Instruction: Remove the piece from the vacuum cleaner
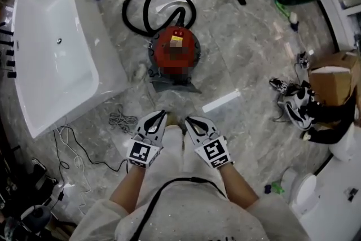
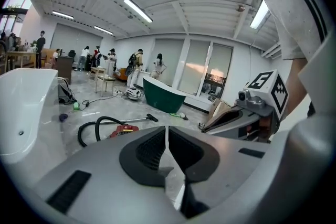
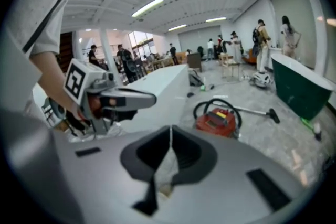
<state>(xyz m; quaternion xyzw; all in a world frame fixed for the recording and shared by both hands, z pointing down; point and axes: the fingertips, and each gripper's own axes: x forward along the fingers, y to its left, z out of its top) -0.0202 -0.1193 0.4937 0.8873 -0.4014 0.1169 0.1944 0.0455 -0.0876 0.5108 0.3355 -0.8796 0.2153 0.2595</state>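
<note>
Head view: a red, round canister vacuum cleaner [image 1: 176, 51] with a black looped hose [image 1: 135, 14] is seen on the grey marbled floor [image 1: 242, 59], ahead of both tools and untouched. The left gripper [image 1: 162, 115] and right gripper [image 1: 189, 120] are held side by side, jaws fully closed on nothing.

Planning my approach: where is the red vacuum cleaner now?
In the head view, the red vacuum cleaner sits on the floor at centre, right of the white bathtub, its black hose looped beyond it.
</note>
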